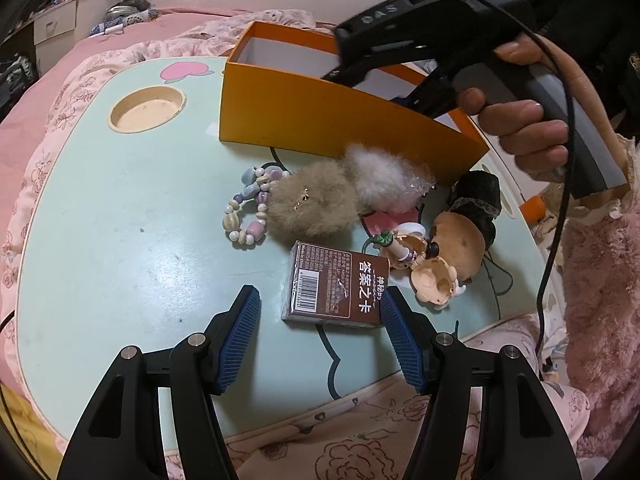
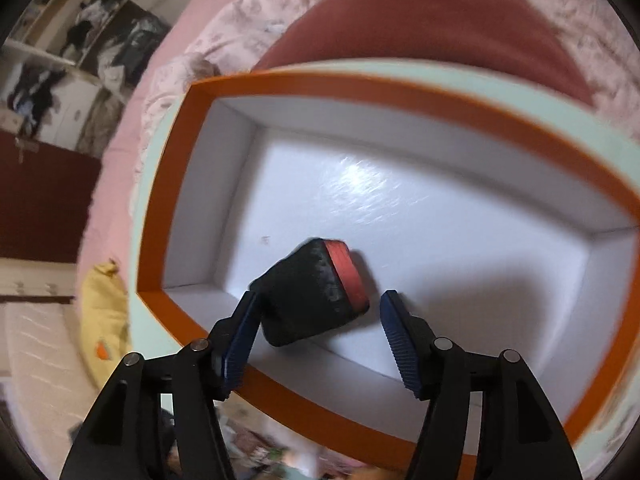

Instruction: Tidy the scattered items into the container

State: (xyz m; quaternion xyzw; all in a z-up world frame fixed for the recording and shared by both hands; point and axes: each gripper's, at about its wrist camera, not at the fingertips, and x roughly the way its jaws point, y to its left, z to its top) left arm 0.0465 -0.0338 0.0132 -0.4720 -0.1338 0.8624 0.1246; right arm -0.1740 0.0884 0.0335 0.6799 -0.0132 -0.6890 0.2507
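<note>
Two grippers, two jobs. Left gripper (image 1: 320, 320) hangs over the near edge of the pale green table (image 1: 120, 220), jaws spread and holding nothing; the brown card box (image 1: 334, 286) lies flat just ahead, its right edge close by the right pad, the left pad standing clear.

Beyond it: bead bracelet (image 1: 248, 208), tan fur puff (image 1: 308, 204), white fur puff (image 1: 380, 180), small doll (image 1: 444, 256), all outside the orange box (image 1: 320, 116).

Right gripper (image 2: 320, 332) points down into the orange box. Jaws parted. Black-and-red block (image 2: 316, 292) sits between them, against the left pad, right pad clear; looks released onto the white floor, though blur leaves the contact unsure.

Judgement: spread wider before lifting so the left pad does not drag the block. Rise straight, clear of the near wall. Hold the left gripper off until the right is out.
</note>
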